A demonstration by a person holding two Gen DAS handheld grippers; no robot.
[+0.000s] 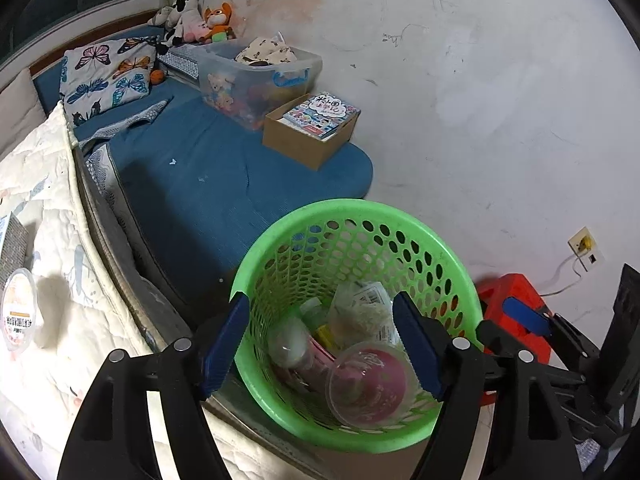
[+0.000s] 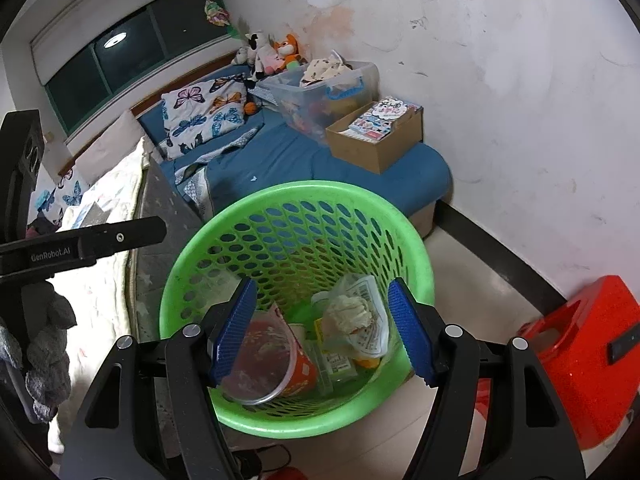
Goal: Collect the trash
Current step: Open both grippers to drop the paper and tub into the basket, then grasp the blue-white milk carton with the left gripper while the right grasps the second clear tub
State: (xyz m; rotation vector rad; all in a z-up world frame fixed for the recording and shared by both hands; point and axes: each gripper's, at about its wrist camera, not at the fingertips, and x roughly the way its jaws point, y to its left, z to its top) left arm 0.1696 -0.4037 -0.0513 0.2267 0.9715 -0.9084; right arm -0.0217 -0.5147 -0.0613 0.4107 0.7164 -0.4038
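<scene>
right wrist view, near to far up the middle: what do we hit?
Green perforated plastic basket holding trash → blue mattress → brown cardboard box of books → clear plastic storage bin → stuffed toys in the corner.

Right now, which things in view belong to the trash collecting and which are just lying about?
Belongs to the job:
green basket
clear cup
crumpled wrapper
lidded container on the quilt

Just lying about:
cardboard box
clear storage bin
butterfly pillow
red stool

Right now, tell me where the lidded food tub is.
The lidded food tub lies at the left edge of the left wrist view, on the pale quilt, left of the green basket.
</scene>
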